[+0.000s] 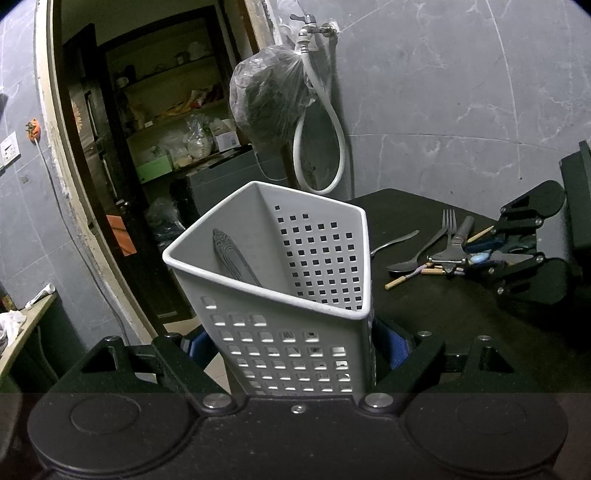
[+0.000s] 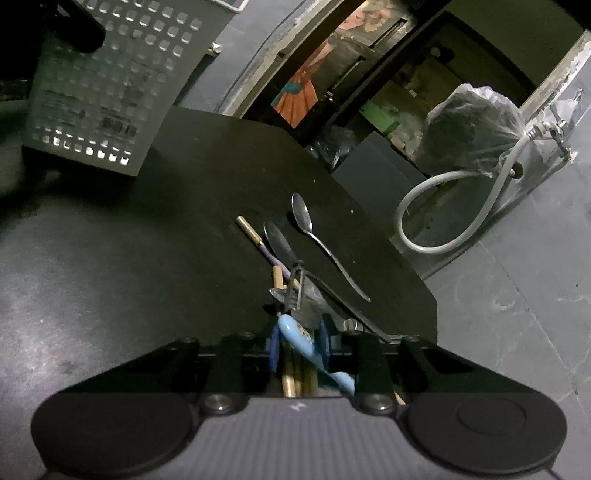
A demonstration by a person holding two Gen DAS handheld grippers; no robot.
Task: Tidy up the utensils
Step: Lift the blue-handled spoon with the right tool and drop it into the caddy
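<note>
Both wrist views look slightly downward, close up, sharing the black table (image 1: 424, 314) and basket (image 1: 280, 332).

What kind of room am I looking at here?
Probably a home utility or wash area beside a pantry: a wall tap with a hose, grey tiled walls, and stocked storage shelves through the doorway.

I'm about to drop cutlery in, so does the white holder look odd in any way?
Yes: the white holder is tilted, not standing flat, clamped in the left gripper. One dark ornate handle leans inside it. The other utensils lie in a heap on the black table.
</note>
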